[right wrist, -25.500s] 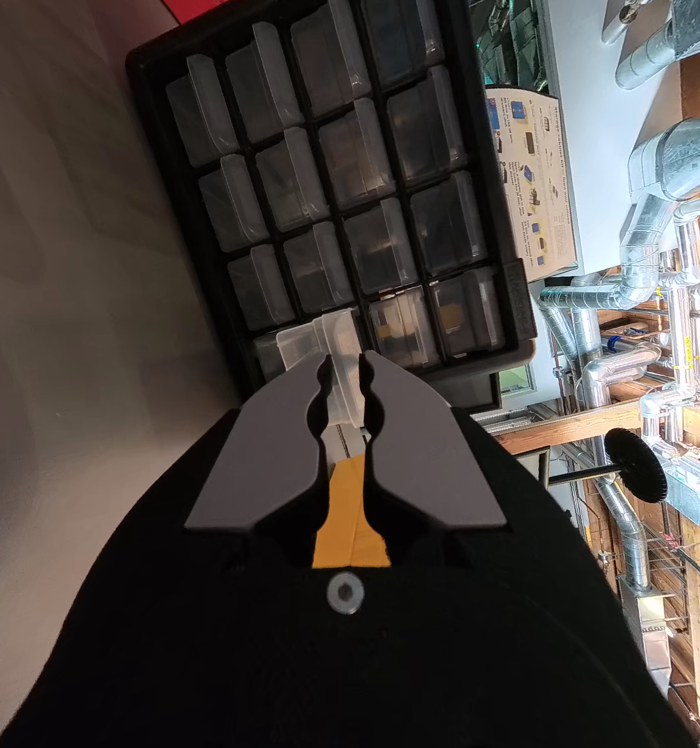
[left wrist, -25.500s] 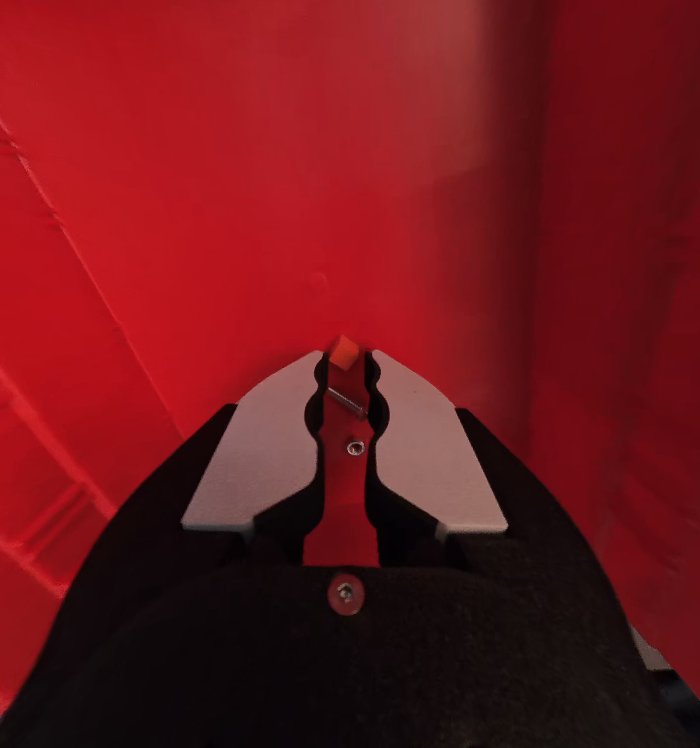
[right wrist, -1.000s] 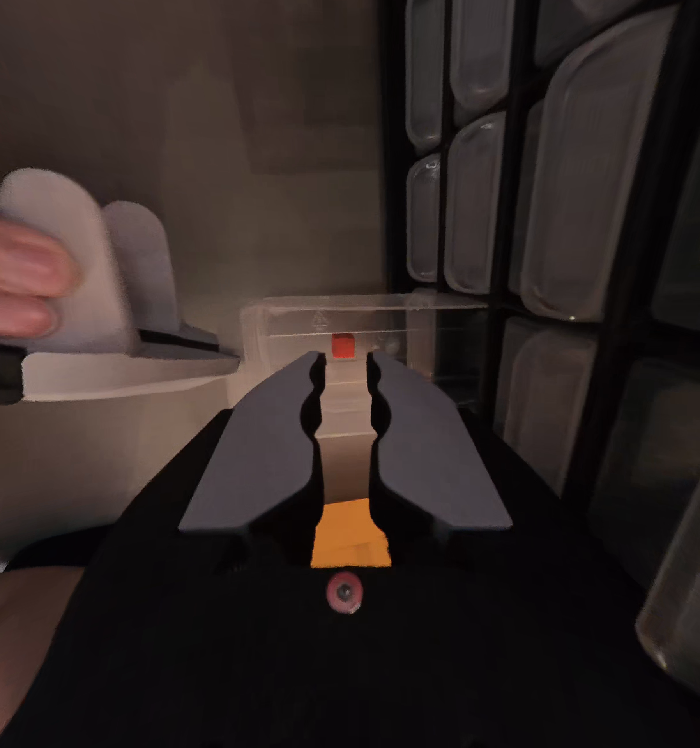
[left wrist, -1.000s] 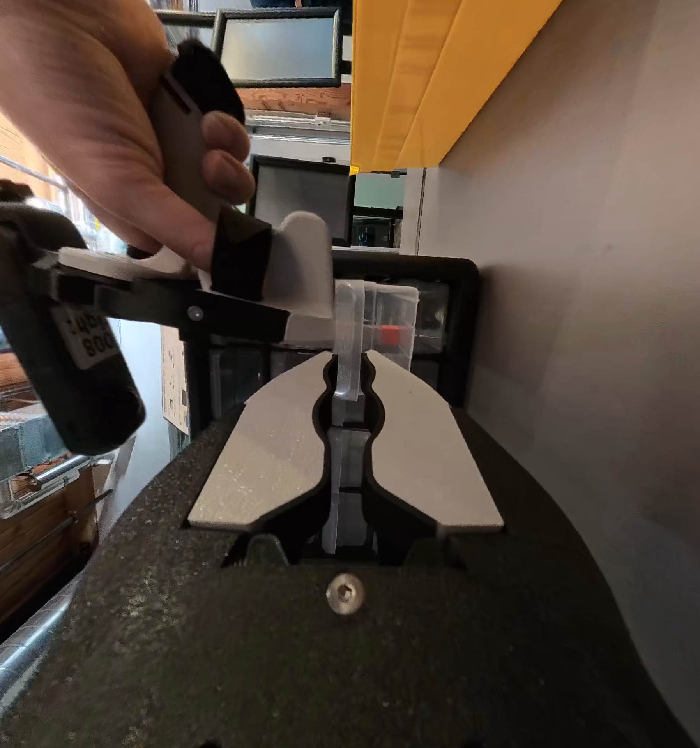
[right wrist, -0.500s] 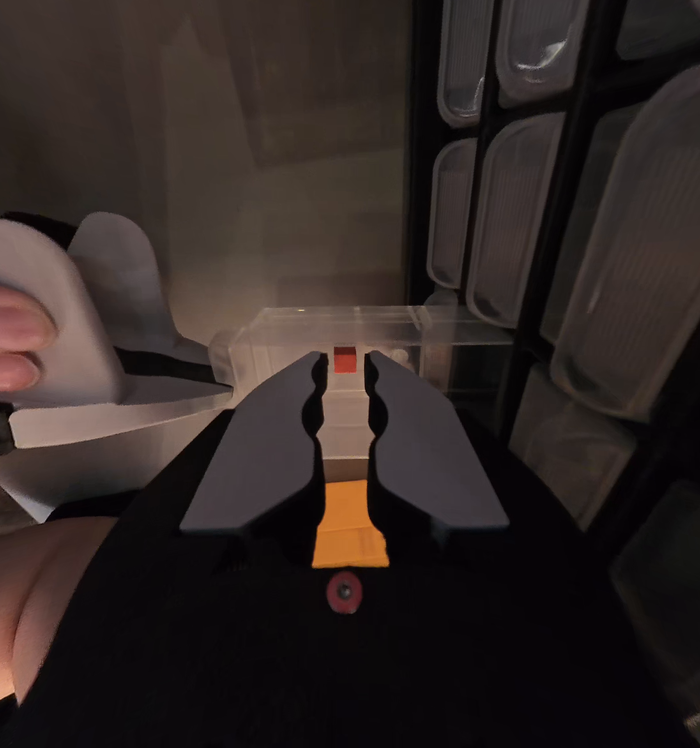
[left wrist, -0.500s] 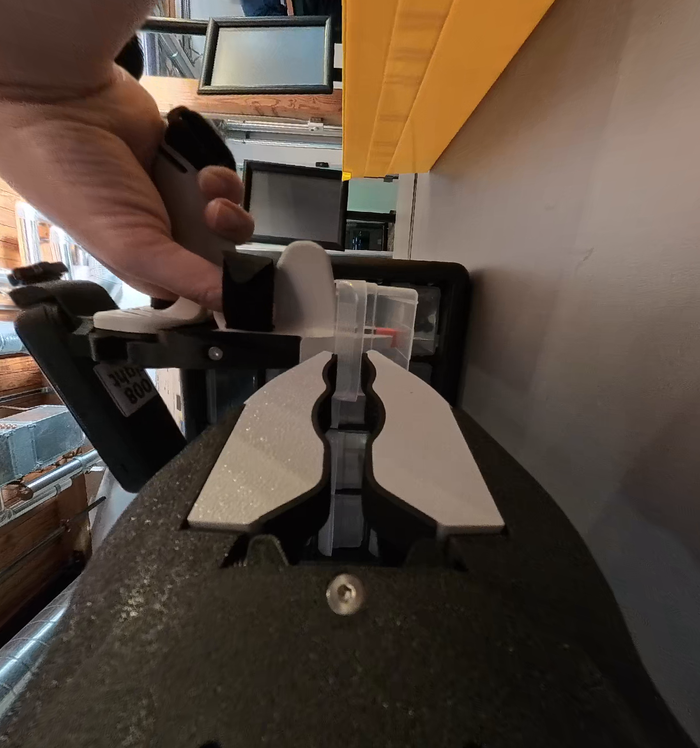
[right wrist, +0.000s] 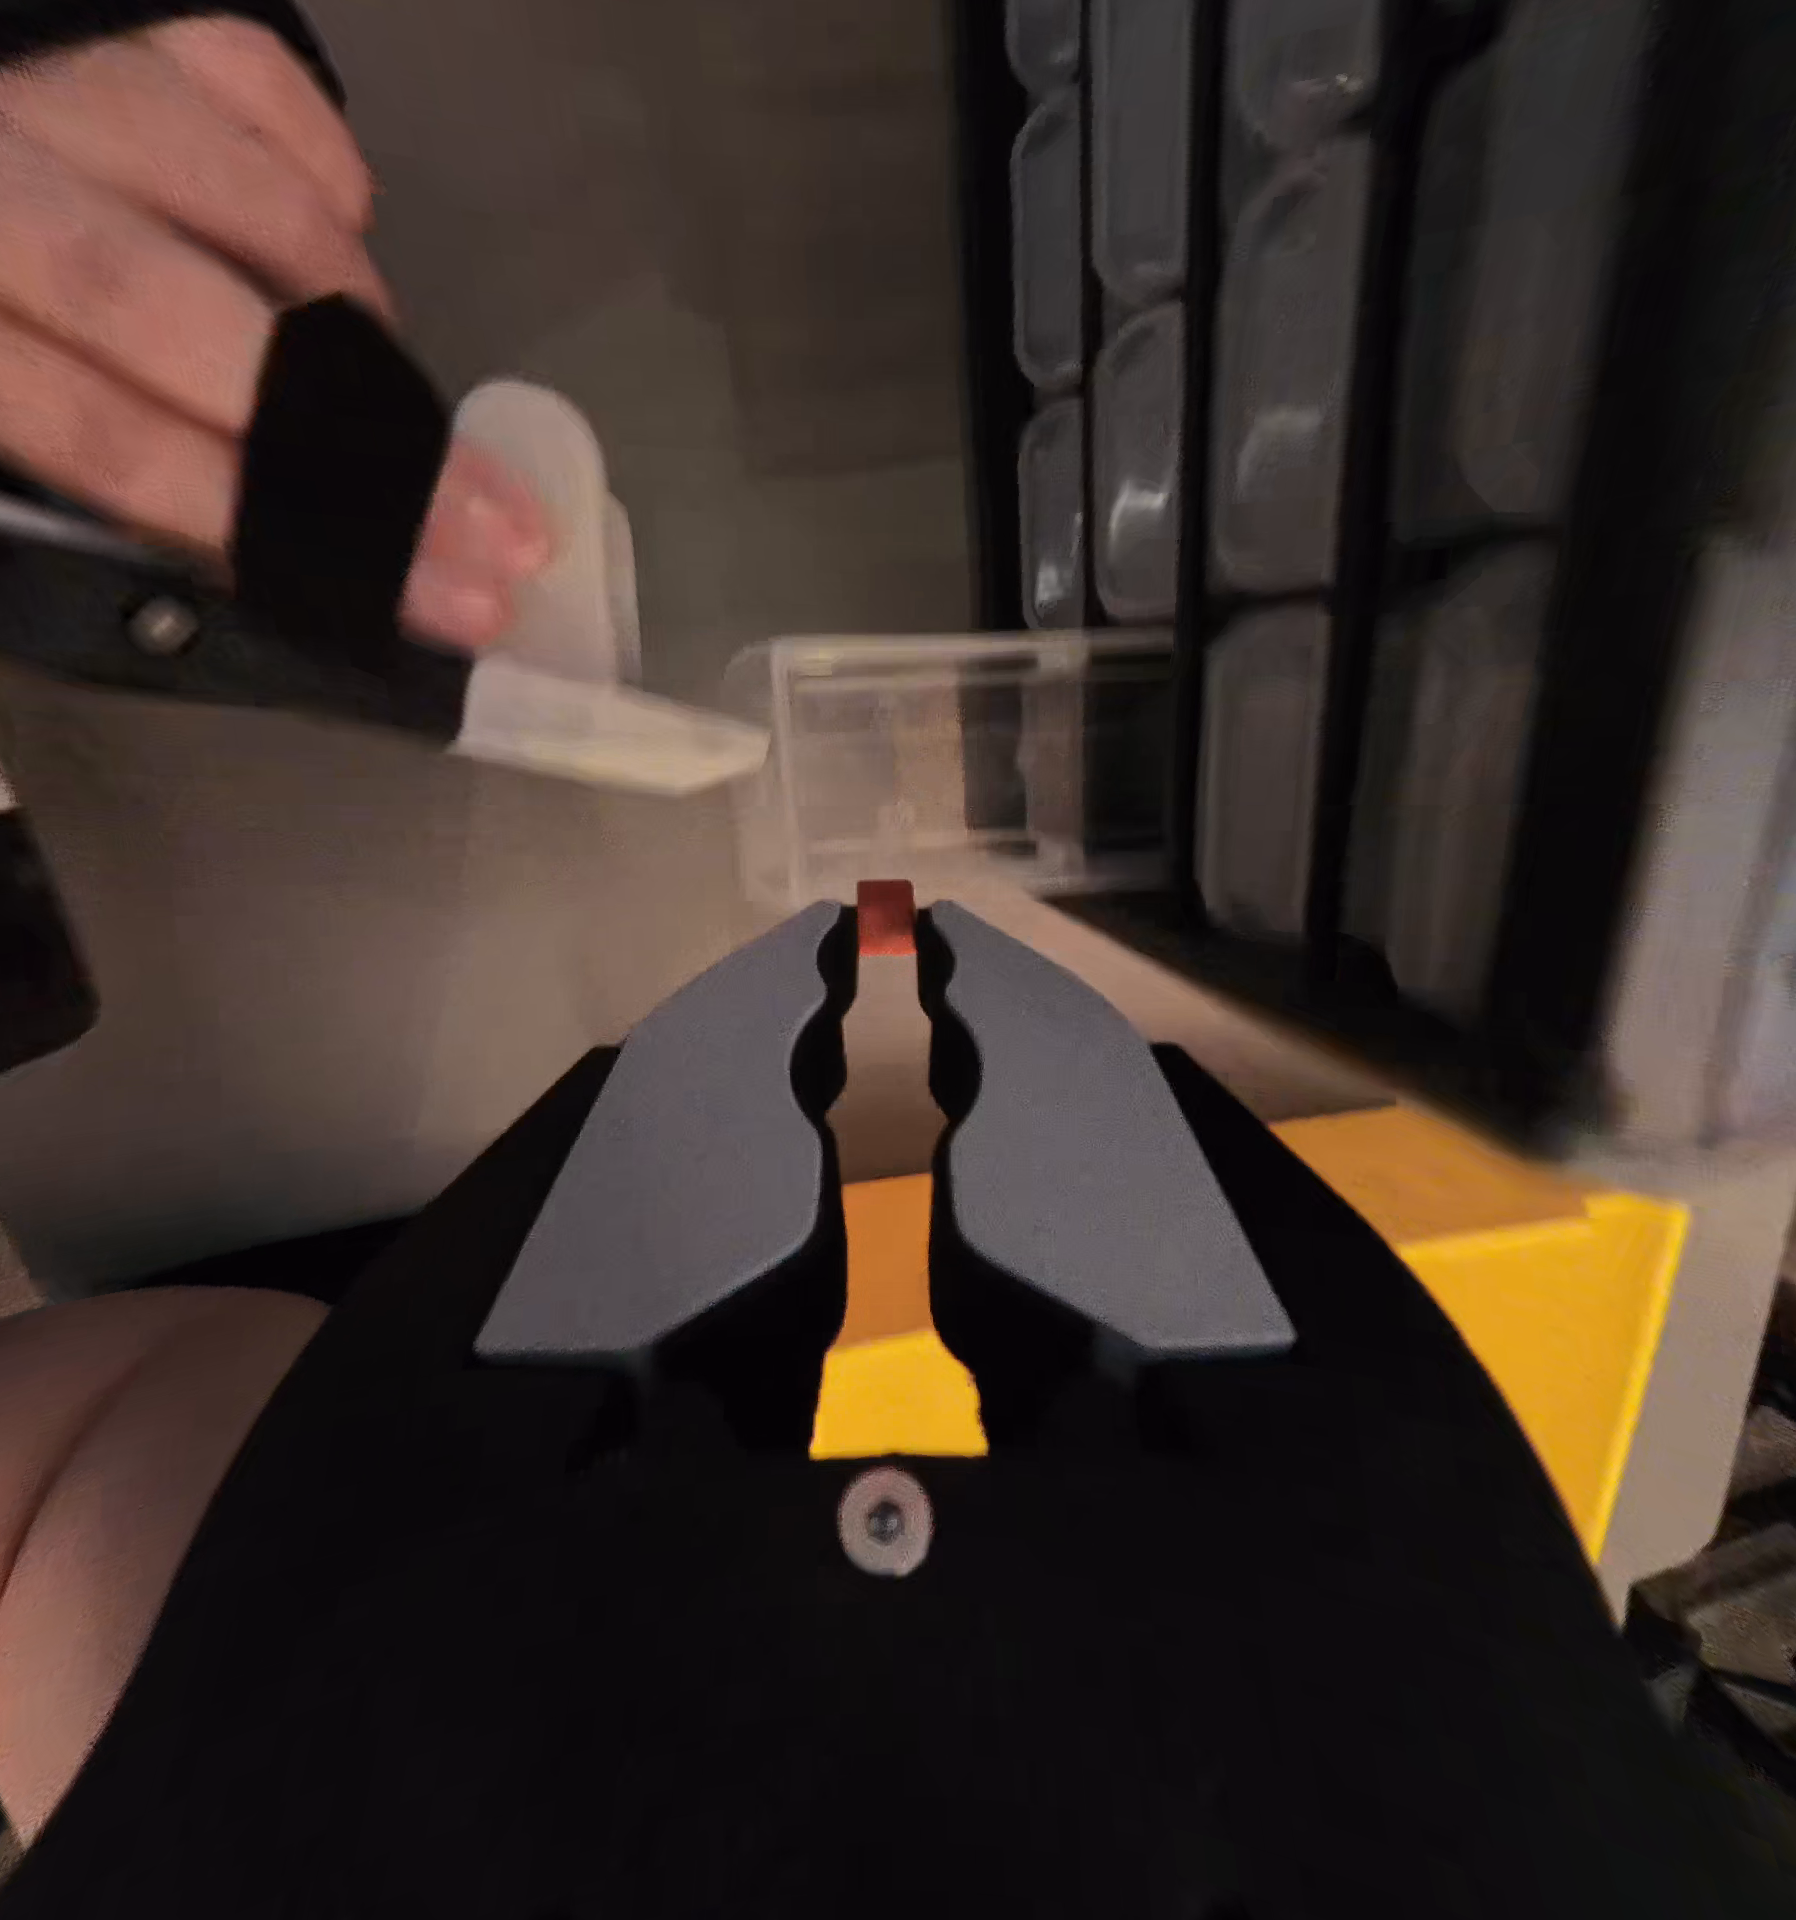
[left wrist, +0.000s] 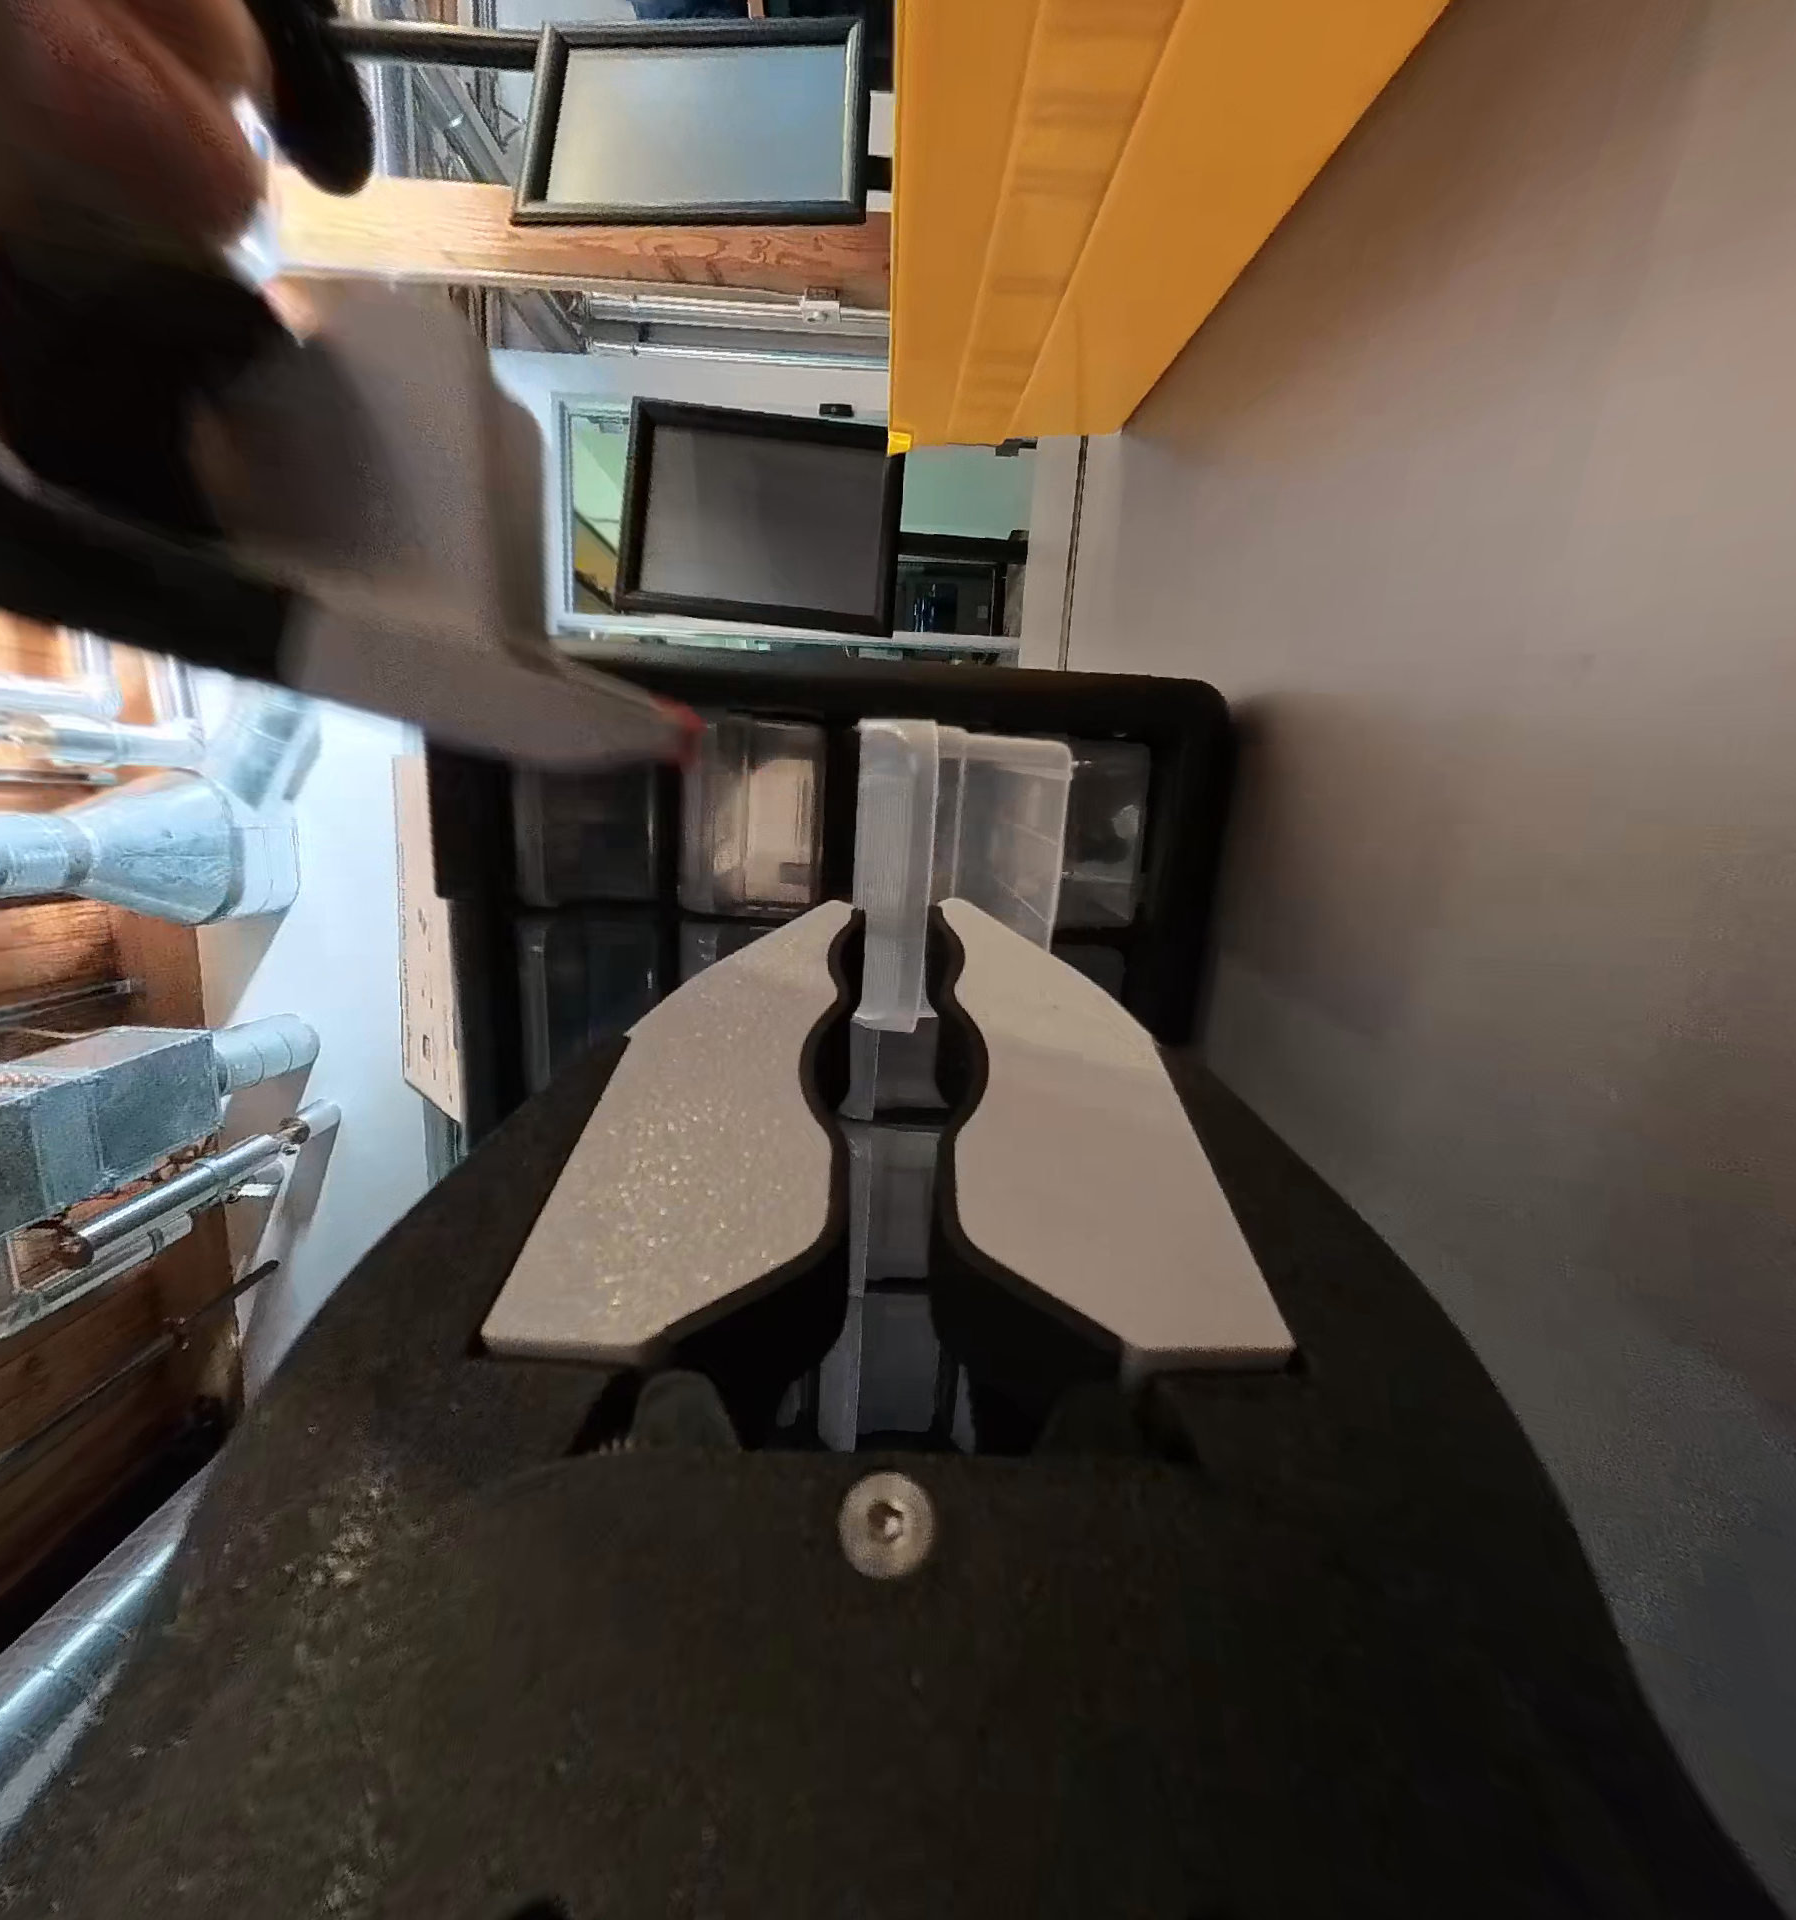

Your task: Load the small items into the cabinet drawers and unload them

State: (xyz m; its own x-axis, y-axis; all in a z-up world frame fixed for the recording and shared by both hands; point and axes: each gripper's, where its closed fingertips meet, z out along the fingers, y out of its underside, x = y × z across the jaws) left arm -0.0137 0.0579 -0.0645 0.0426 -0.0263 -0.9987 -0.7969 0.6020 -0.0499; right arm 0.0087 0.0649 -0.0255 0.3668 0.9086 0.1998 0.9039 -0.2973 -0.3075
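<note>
Left tongs (left wrist: 896, 961) pinch the pulled-out clear drawer's (left wrist: 1008, 831) front tab; right tongs (right wrist: 886, 925) grip a red cube (right wrist: 886, 916) just short of the drawer, cabinet (right wrist: 1393, 520) beyond it, yellow bin (right wrist: 1496, 1278) below.

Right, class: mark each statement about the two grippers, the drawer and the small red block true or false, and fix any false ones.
1. The left gripper is shut on the handle of the clear drawer. True.
2. The right gripper is empty. False: it pinches a small red block at its fingertips.
3. The clear drawer is pushed fully into the black cabinet. False: it sticks out from the cabinet front.
4. A yellow bin shows below the cabinet in the right wrist view. True.
5. The red block lies inside the drawer. False: it is held outside, in front of it.
</note>
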